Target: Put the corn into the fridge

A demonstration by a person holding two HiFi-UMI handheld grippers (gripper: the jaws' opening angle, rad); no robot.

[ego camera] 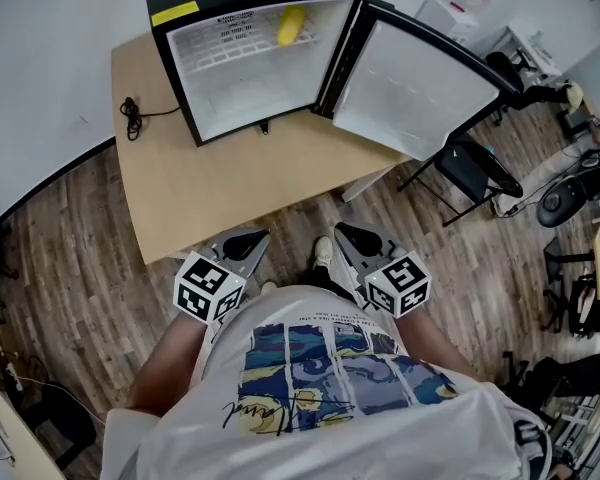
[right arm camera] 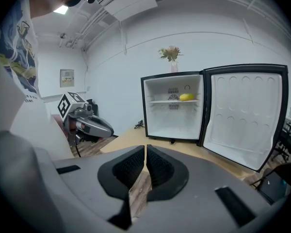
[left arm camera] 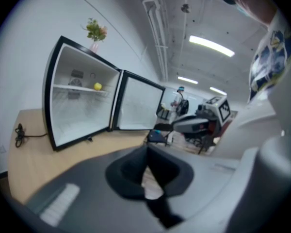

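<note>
The yellow ear of corn [ego camera: 291, 25] lay on the white wire shelf [ego camera: 230, 46] inside the small black fridge [ego camera: 250, 96], at the far end of the light wooden table [ego camera: 230, 188]. The placing therefore looked done. The fridge's white-lined door [ego camera: 405, 88] stood wide open to the right, probably waiting to be shut. The grey left gripper [ego camera: 248, 242] and grey right gripper [ego camera: 352, 236] hung at the table's near edge, well apart from the corn. Each had its jaws pressed together on nothing.

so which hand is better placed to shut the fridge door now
Right, likely: the open door stands out on that side, nearer the right gripper than the left gripper. Both are shut and empty, and the corn already lies on the fridge shelf.
</note>
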